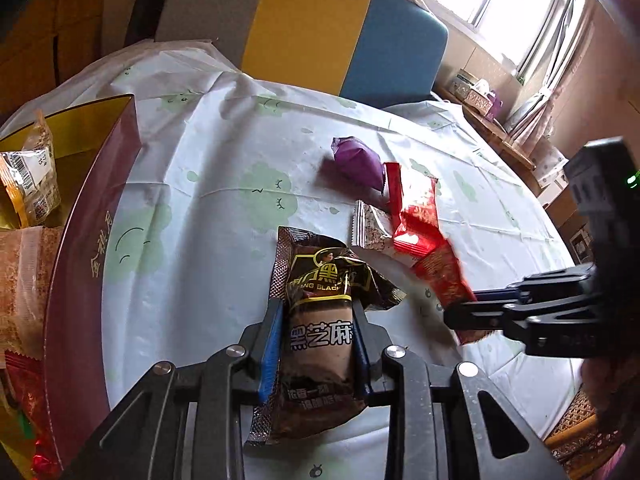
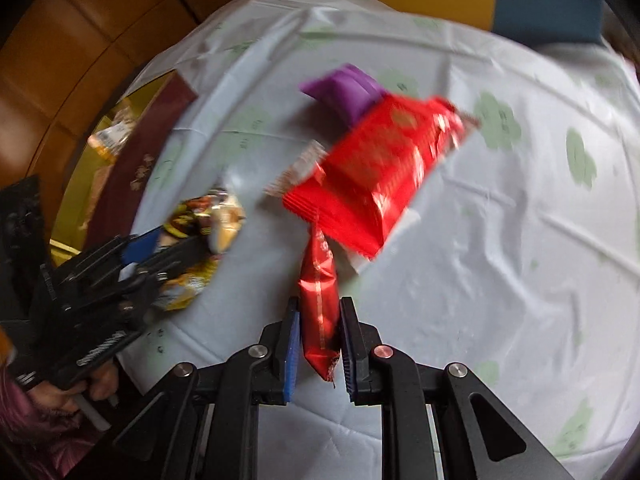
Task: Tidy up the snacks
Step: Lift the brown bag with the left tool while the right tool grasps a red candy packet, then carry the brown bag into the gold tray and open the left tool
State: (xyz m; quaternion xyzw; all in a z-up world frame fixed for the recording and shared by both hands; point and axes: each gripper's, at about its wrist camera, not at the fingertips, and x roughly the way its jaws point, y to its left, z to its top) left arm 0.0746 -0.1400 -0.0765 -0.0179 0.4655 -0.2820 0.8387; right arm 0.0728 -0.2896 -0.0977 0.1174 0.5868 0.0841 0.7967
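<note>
My left gripper (image 1: 318,310) is shut on a dark brown sesame snack packet (image 1: 320,348), its blue pads pressing both sides just above the tablecloth. In the right wrist view the same gripper (image 2: 180,242) and packet (image 2: 212,216) show at the left. My right gripper (image 2: 319,312) is shut on a slim red packet (image 2: 320,280); from the left wrist it (image 1: 460,308) appears at the right with that red packet (image 1: 440,276). A larger red packet (image 2: 376,176), a purple packet (image 2: 348,92) and a silver packet (image 2: 300,168) lie together on the table.
A maroon box with a gold inside (image 1: 92,240) stands at the left and holds several wrapped snacks. The round table has a white cloth with green prints (image 1: 224,184). A yellow, blue and grey chair back (image 1: 312,28) stands behind it. A person's hand (image 2: 100,384) holds the left gripper.
</note>
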